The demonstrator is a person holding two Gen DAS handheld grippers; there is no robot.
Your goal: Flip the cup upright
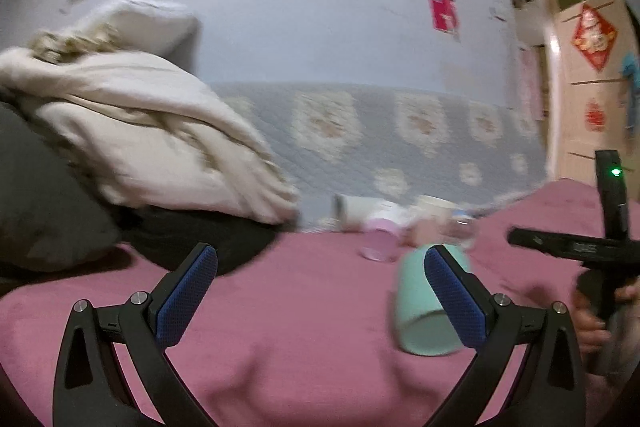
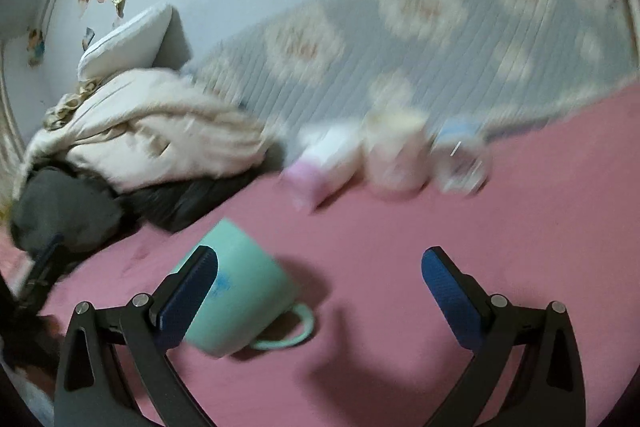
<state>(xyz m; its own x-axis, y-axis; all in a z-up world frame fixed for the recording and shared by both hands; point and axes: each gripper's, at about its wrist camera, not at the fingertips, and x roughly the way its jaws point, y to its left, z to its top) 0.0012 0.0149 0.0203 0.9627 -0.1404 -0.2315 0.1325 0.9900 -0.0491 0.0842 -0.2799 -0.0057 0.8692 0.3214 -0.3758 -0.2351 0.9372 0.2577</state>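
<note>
A mint-green mug point(image 2: 236, 287) stands upside down on the pink bedspread point(image 2: 400, 267), its handle toward the lower right. In the left wrist view the mug point(image 1: 420, 307) sits partly behind my left gripper's right finger. My left gripper point(image 1: 320, 295) is open and empty, with the mug off to its right. My right gripper point(image 2: 320, 295) is open and empty, its left finger in front of the mug's left side. The right gripper's body and the hand holding it show at the right edge of the left wrist view point(image 1: 600, 255).
Several blurred cups and jars point(image 2: 392, 155) stand in a row at the back of the bedspread, against a grey floral quilted cover point(image 2: 400, 47). A heap of cream bedding point(image 1: 140, 131) and dark cushions point(image 1: 48, 207) lies at the left.
</note>
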